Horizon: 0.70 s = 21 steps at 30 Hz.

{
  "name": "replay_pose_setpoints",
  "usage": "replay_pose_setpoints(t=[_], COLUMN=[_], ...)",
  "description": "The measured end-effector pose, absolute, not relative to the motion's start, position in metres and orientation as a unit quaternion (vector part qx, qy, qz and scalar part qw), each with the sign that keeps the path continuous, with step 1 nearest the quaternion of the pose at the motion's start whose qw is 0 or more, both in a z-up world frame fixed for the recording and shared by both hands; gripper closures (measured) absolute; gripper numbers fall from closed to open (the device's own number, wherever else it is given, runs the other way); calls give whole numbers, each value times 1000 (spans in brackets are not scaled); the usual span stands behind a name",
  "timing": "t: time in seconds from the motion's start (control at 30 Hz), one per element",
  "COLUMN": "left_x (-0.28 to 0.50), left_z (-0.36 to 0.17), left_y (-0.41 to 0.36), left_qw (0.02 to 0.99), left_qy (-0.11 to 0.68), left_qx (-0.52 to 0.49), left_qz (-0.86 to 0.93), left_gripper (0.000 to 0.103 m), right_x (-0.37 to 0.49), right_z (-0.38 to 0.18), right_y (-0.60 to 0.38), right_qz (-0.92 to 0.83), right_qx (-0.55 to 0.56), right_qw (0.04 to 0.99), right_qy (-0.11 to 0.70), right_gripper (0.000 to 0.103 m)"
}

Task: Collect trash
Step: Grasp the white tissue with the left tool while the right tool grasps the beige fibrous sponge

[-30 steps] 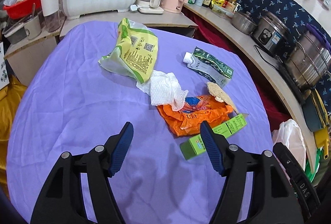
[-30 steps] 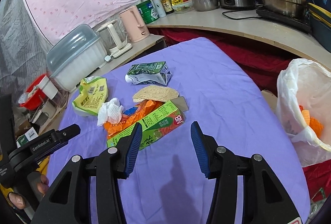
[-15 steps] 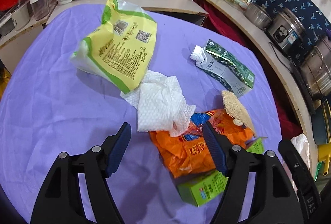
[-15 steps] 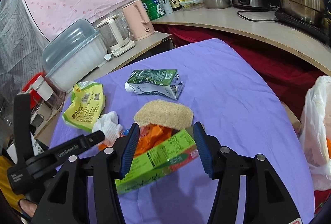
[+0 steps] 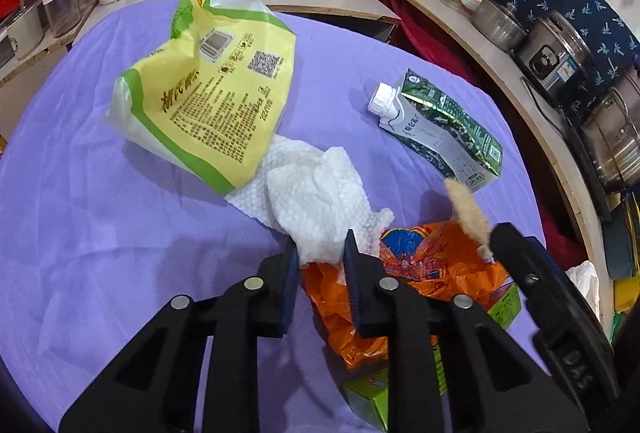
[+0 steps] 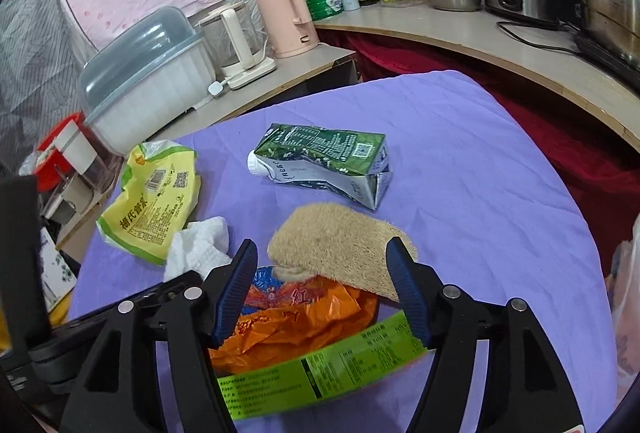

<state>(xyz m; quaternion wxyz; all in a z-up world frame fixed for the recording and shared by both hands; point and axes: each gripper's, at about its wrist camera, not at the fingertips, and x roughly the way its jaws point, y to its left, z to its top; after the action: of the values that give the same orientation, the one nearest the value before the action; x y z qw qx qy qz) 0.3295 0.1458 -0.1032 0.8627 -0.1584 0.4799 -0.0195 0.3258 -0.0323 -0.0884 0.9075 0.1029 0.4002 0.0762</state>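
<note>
The crumpled white paper towel (image 5: pixel 316 201) lies mid-bench, overlapping the orange wrapper (image 5: pixel 404 285), its near edge pinched between the left gripper (image 5: pixel 320 261) fingers; the right gripper (image 6: pixel 324 285) fingers stand open, straddling the tan sponge (image 6: pixel 340 245) above the green box (image 6: pixel 320 369)

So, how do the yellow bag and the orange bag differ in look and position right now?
The yellow bag lies fairly flat and spread out; the orange bag is crumpled. The yellow bag rests on the white paper towel at one edge, with nothing on top; the orange bag has the tan sponge and the green box on it. Both are empty-looking printed wrappers on the purple cloth.
</note>
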Motion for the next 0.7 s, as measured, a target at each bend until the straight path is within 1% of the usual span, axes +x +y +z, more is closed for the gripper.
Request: replay_pose_setpoints(t=[0.23,0.3,0.4,0.53,0.63,0.7], left_x=[334,336,337,336,336,335], left_z=[-100,-101,-104,-105,-105,-104], left_y=[148,147,149,149,149,148], left_qw=[864,864,861,861,860,860], left_qy=[477,478,480,481,482,482], left_qx=[-160,-160,-164,-165,-165,-165], left_qz=[-22,-22,-21,-22,-22,-24], left_gripper=[85,85,85,85,85,85], right_x=[336,333,334,341,344,344], right_z=[-100,-99,-102,-110,-113,-111], right_y=[-22,-14,-5,-10,-18,-20], right_qz=[83,87,80,70,70,72], right_qx=[80,58,21,22,38,41], right_qw=[900,903,907,906,903,905], right_qy=[421,418,413,417,422,418], right_gripper=[38,33,33,33,34,39])
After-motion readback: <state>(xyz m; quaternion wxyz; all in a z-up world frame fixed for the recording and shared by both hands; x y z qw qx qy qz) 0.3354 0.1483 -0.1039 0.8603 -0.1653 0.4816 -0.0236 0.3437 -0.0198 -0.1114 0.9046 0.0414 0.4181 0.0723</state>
